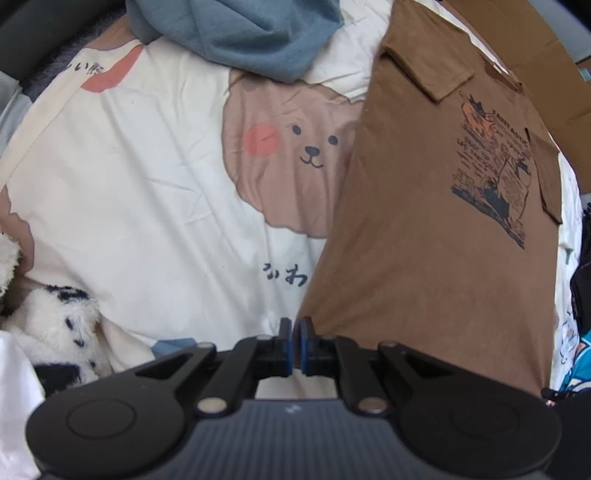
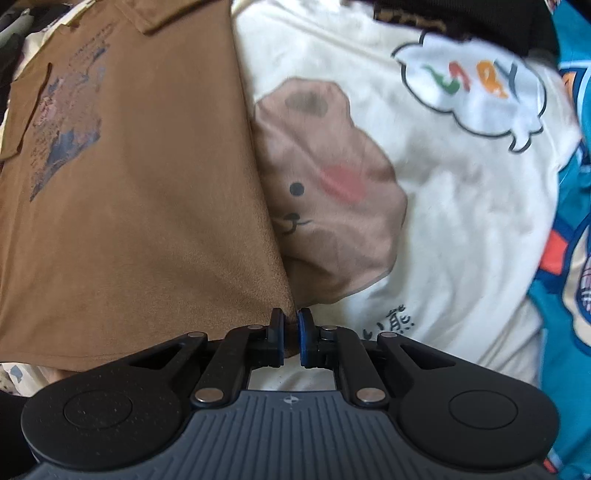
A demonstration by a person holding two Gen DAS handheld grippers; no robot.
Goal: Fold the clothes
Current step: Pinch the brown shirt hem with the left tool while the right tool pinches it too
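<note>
Pinching the brown shirt [image 1: 424, 240] at both hem corners, left fingers [image 1: 295, 345] and right fingers [image 2: 291, 338] clamped on cloth, I hold it taut over the bed cover [image 1: 147, 203] (sleeves already folded in) so it should fold evenly.

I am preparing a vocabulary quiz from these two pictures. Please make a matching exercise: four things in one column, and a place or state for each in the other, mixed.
Things:
1. brown printed T-shirt
2. blue-grey fleece garment
3. fluffy white plush with dark spots
4. left gripper

Places or states:
A. top of left view
B. shut on a shirt corner
C. lower left of left view
D. spread flat, sleeves folded in

Pairs: 1-D, 2-A, 3-C, 4-B
</note>
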